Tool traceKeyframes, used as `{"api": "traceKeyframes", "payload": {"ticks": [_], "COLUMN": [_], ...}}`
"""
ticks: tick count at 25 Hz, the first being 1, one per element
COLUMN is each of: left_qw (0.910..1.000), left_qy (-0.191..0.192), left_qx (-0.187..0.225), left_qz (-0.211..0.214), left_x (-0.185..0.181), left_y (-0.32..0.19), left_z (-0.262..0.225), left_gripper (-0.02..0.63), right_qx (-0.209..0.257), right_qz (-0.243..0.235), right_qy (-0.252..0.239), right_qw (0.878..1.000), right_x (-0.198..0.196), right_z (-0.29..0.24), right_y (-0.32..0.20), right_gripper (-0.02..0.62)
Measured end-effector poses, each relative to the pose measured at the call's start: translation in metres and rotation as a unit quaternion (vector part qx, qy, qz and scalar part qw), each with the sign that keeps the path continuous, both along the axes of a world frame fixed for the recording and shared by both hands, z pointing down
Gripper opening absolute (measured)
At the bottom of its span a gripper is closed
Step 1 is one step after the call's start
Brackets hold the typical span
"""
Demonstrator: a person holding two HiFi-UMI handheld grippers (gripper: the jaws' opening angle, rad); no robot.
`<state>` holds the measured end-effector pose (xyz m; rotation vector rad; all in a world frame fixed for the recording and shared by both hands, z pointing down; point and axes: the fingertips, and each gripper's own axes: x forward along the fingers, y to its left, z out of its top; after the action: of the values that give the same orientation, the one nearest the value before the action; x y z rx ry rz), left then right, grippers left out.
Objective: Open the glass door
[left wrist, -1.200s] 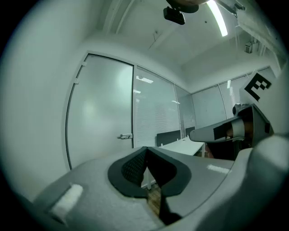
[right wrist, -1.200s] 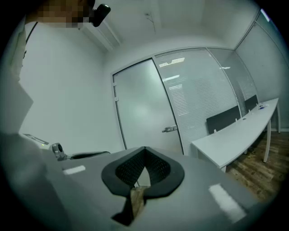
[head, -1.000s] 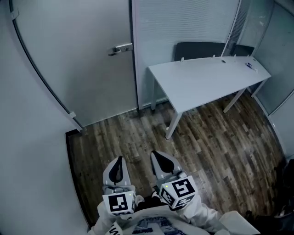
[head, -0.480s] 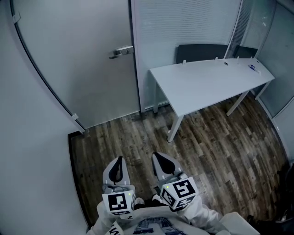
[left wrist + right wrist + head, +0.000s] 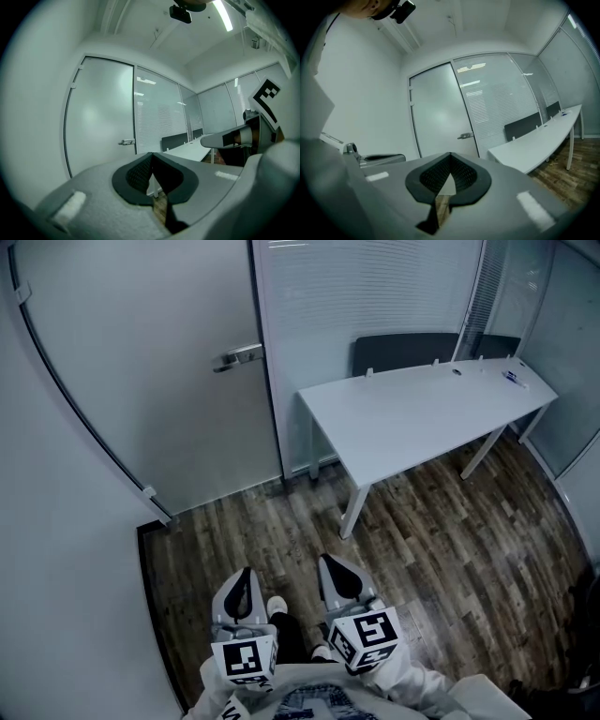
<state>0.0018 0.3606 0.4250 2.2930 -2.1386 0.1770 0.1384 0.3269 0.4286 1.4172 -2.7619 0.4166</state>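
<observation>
Both hand-held grippers, left (image 5: 246, 579) and right (image 5: 330, 568), clenched and empty. Shoe (image 5: 277, 607) newly forward: probably approaching glass door (image 5: 159, 399); handle (image 5: 239, 357) well apart.

Frosted glass door (image 5: 159, 381) shut; lever handle (image 5: 239, 357) at its right edge

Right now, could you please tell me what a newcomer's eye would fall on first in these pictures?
The long white desk at the right stands out against the dark wood floor. At upper left is the closed frosted glass door with its lever handle. At the bottom, the left hand-held gripper and right hand-held gripper sit side by side, both shut, empty.
</observation>
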Motion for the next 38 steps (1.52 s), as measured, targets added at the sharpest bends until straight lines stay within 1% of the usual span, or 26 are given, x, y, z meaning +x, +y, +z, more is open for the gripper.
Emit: {"api": "traceKeyframes", "payload": {"ticks": [4, 10, 13, 16, 20, 23, 30, 32, 35, 38], "left_qw": [0.9999, 0.9995, 0.9996, 0.9996, 0.9996, 0.9996, 0.9996, 0.9995, 0.9993, 0.9993], "left_qy": [0.003, 0.011, 0.006, 0.017, 0.023, 0.026, 0.021, 0.023, 0.031, 0.024], "left_qx": [-0.002, 0.004, 0.008, -0.002, -0.007, -0.007, -0.006, -0.011, -0.009, -0.014], "left_qz": [0.011, 0.030, 0.028, 0.021, 0.014, 0.008, 0.018, 0.018, 0.018, 0.026], "left_x": [-0.007, -0.025, -0.054, -0.084, -0.123, -0.149, -0.196, -0.205, -0.208, -0.206], "left_y": [-0.028, -0.087, -0.118, -0.150, -0.191, -0.216, -0.262, -0.272, -0.280, -0.291], "left_z": [0.008, 0.006, 0.012, 0.010, 0.011, 0.013, 0.016, 0.017, 0.017, 0.023], "left_gripper": [0.002, 0.002, 0.002, 0.002, 0.002, 0.002, 0.002, 0.002, 0.002, 0.002], "right_qx": [-0.003, -0.002, 0.001, 0.000, -0.010, -0.014, -0.012, -0.011, -0.015, -0.020], "right_qz": [-0.002, -0.002, -0.009, -0.015, -0.020, -0.020, -0.008, -0.007, -0.006, 0.000], "right_qy": [0.007, 0.019, 0.022, 0.021, 0.022, 0.023, 0.026, 0.028, 0.034, 0.036], "right_qw": [1.000, 1.000, 1.000, 1.000, 1.000, 0.999, 1.000, 1.000, 0.999, 0.999], "right_x": [-0.009, -0.037, -0.066, -0.098, -0.137, -0.160, -0.205, -0.212, -0.213, -0.210], "right_z": [0.005, 0.007, 0.004, 0.006, 0.008, 0.009, 0.005, 0.005, 0.007, 0.008], "right_y": [-0.020, -0.074, -0.102, -0.131, -0.171, -0.196, -0.247, -0.256, -0.263, -0.275], "right_gripper": [0.003, 0.003, 0.004, 0.003, 0.005, 0.004, 0.005, 0.005, 0.005, 0.005]}}
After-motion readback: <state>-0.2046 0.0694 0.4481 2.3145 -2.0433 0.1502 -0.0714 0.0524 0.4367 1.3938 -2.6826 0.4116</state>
